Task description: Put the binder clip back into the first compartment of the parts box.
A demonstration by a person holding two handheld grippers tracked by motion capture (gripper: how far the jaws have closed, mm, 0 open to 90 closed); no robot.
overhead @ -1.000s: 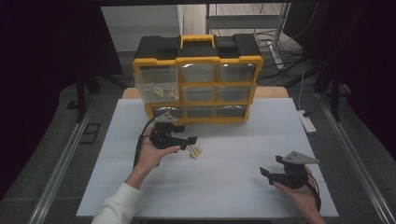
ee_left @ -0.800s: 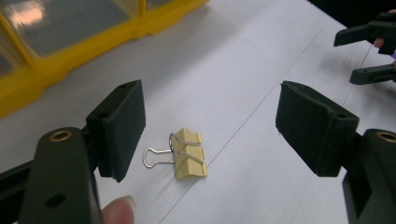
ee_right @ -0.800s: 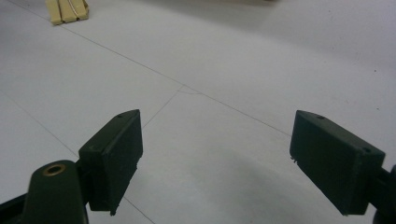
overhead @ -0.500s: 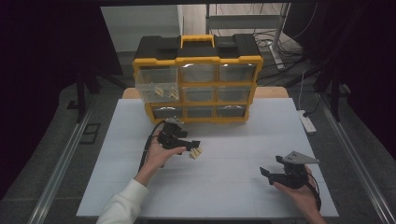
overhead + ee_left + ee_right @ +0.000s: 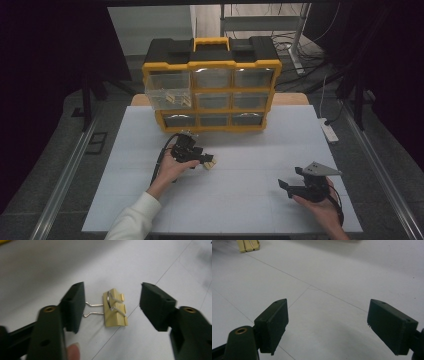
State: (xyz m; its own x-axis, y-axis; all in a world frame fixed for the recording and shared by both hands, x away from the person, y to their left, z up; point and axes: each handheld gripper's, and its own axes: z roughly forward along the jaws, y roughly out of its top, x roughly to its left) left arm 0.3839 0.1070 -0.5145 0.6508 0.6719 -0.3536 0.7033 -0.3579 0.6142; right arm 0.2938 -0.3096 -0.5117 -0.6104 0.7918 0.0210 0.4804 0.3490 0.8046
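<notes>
White tabletop (image 5: 240,200) under dim light, and at its far edge stands a yellow-and-black drawer organizer (image 5: 212,90) with the top-left drawer (image 5: 167,91) pulled out, pale clips already lying inside. From the high view, the left gripper (image 5: 202,159) sits low over a cream binder clip (image 5: 209,163) near the table's middle, while the right gripper (image 5: 290,186) rests well apart at the near right.

Over to the left gripper view: the binder clip (image 5: 114,308) lies flat on the table between the jaws, wire handles pointing at the left-hand pad. The jaws have just been closing, roughly half open now, one pad at the handle tips, the other clear, so no grip yet.

Right gripper view: jaws spread wide over bare table, holding nothing, a clip (image 5: 248,245) far off at the top edge.

My read: the pick-up isn't finished; the squeeze, lift and drop into the open drawer remain.
</notes>
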